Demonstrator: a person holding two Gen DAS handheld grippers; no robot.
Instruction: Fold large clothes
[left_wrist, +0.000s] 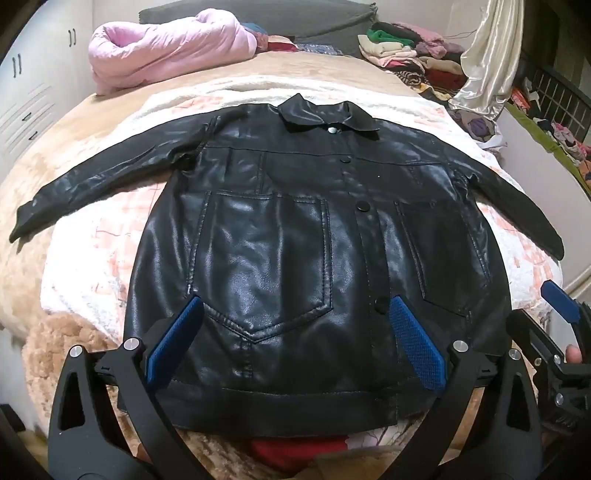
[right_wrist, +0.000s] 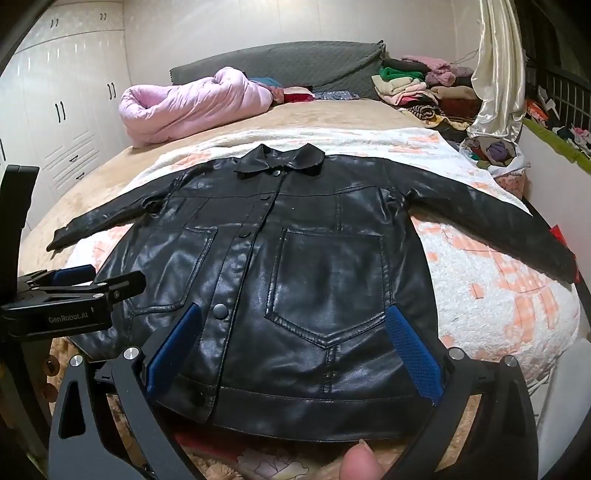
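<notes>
Bed (left_wrist: 92, 122): one, ahead of both tools, its tan cover running far forward to a grey headboard (right_wrist: 295, 62).
Blanket (right_wrist: 498, 295): one white fleece with orange patches, spread under the jacket.
Jacket (left_wrist: 295, 229): one black leather jacket, flat and front up just ahead of both tools, collar at the far end, hem nearest, two sleeves spread out to either side; two chest pockets and five snaps I can count, though glare may hide more.
Pink quilt (left_wrist: 166, 51): one, rolled, far ahead to the left.
Clothes pile (right_wrist: 424, 88): one heap, far ahead to the right.
Left tool (left_wrist: 295, 332): fingers spread wide over the jacket's lower front, holding nothing.
Right tool (right_wrist: 295, 332): spread wide too, gripping nothing, above the hem beside the left tool.
</notes>
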